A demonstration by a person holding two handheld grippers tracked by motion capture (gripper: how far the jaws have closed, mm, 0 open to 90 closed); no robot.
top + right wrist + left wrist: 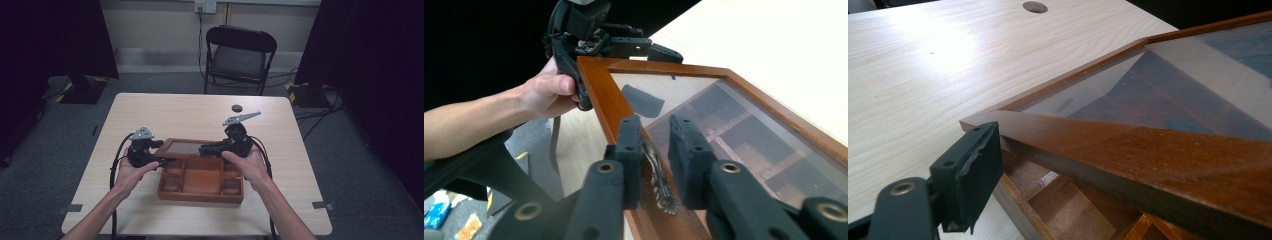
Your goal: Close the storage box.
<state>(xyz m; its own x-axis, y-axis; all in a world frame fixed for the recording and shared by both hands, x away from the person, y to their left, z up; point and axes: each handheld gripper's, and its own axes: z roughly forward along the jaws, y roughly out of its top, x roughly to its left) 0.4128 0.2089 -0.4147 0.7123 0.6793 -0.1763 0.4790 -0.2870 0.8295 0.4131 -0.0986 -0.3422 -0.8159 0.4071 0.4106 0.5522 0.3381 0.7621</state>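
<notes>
On the left, the left claw (161, 161) sits at the left corner of the glass-paned lid (185, 147) of the wooden compartment box (200, 194). Its one visible pad (979, 170) lies against the lid frame's edge; the other is hidden behind the frame, so it seems to pinch that corner, though I cannot tell how firmly. The likely reason is to steady the lid so it does not twist on its hinge.

The box rests on the worktop (150, 110), near the person's edge, with the lid raised at a slant above the open compartments.

On the right, the right claw (206, 150) reaches across the lid's front rail, its pads (631, 145) pressed nearly together on the small ornate metal clasp (658, 180) fixed there. The clasp lies between its pads, which probably serves as the handle for swinging the lid.
</notes>
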